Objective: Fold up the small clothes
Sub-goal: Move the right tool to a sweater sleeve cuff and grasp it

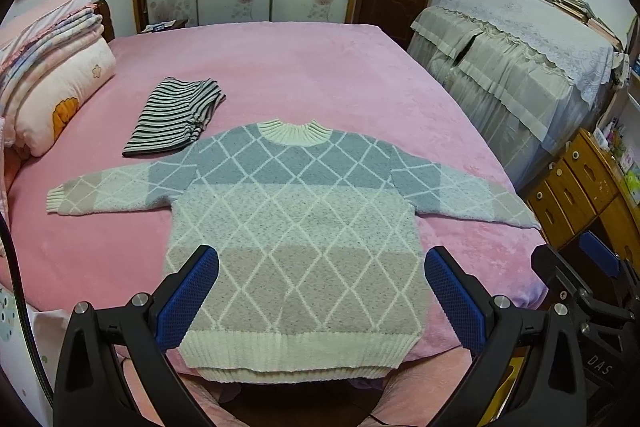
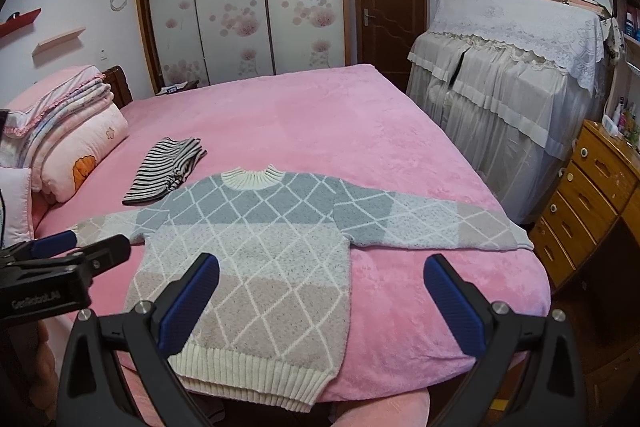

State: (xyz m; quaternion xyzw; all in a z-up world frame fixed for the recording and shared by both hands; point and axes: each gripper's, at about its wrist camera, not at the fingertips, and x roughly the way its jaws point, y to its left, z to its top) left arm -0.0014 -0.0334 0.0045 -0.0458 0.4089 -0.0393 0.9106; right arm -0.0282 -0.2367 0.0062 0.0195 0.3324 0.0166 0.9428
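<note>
Left claw (image 1: 320,291) spread | right claw (image 2: 320,297) spread | sweater (image 1: 296,227) hem overhangs bed (image 1: 320,67)

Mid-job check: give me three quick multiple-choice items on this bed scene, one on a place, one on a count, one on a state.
1. The striped garment lies where, relative to the sweater?
A. beyond its left shoulder
B. on its hem
C. under its right sleeve

2. How many garments lie on the pink bedspread?
A. one
B. two
C. four

3. The sweater is
A. folded in half
B. spread flat, sleeves out
C. rolled up

Answers: 1 A, it sits past the left sleeve toward the pillows; 2 B, sweater plus striped piece; 3 B, both sleeves extend sideways.
</note>
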